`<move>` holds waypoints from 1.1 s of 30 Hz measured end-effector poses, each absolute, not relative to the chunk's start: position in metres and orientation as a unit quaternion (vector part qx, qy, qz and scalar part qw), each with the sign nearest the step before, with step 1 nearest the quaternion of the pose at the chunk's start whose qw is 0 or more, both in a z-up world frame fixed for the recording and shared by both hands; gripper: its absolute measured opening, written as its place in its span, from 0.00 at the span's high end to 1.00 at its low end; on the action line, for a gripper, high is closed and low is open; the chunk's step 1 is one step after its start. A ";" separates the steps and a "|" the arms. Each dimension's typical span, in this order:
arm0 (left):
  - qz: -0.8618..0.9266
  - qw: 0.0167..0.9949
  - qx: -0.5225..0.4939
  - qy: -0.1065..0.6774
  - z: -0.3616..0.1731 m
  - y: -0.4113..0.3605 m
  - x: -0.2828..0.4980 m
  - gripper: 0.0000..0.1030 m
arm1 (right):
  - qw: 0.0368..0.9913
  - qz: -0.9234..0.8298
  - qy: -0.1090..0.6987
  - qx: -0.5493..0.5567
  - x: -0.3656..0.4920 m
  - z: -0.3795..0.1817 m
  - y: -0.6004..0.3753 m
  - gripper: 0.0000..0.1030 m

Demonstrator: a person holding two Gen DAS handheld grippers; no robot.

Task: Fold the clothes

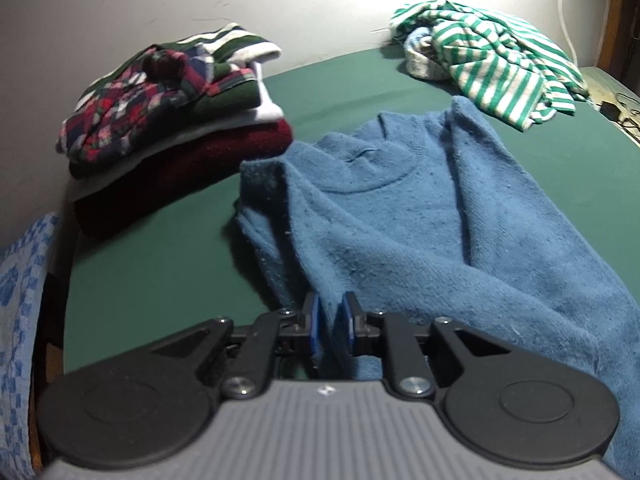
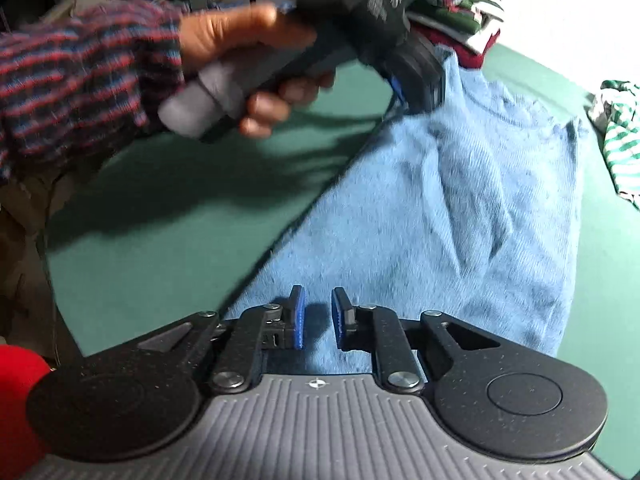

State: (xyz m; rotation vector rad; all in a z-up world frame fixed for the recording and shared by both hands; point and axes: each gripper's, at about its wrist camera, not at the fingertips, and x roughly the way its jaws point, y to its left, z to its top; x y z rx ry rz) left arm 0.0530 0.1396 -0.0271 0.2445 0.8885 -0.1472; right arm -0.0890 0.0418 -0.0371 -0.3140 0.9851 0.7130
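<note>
A blue sweater [image 1: 400, 220] lies spread front-up on the green table cover [image 1: 160, 260], neckline toward the wall. My left gripper [image 1: 329, 320] sits at the sweater's left edge. A raised fold of blue cloth fills the narrow gap between its blue pads. In the right wrist view the left gripper [image 2: 420, 80] is blurred, held by a hand [image 2: 240, 40] in a striped sleeve, and the sweater [image 2: 440, 208] tents up to it. My right gripper [image 2: 318, 316] hovers over the sweater's lower part. Its pads stand slightly apart with nothing pinched between them.
A pile of folded clothes [image 1: 172, 108] stands at the back left against the wall. A crumpled green-and-white striped garment [image 1: 492, 52] lies at the back right. A blue checked cloth [image 1: 20, 300] hangs off the left edge. Something red [image 2: 16, 372] shows at the lower left.
</note>
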 end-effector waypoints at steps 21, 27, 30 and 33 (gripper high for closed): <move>0.021 0.901 0.076 0.426 -0.018 0.165 0.062 0.75 | 0.854 0.290 0.428 -0.062 -0.053 -0.028 0.013 0.82; 0.003 0.901 0.106 0.421 -0.026 0.159 0.036 0.75 | 0.853 0.270 0.443 -0.064 -0.015 -0.043 0.005 0.82; -0.012 0.902 0.097 0.421 -0.028 0.154 0.019 0.75 | 0.850 0.281 0.441 -0.061 -0.009 -0.032 -0.001 0.84; -0.030 0.899 0.082 0.430 -0.032 0.147 0.002 0.75 | 0.866 0.279 0.413 -0.037 0.006 -0.007 -0.016 0.84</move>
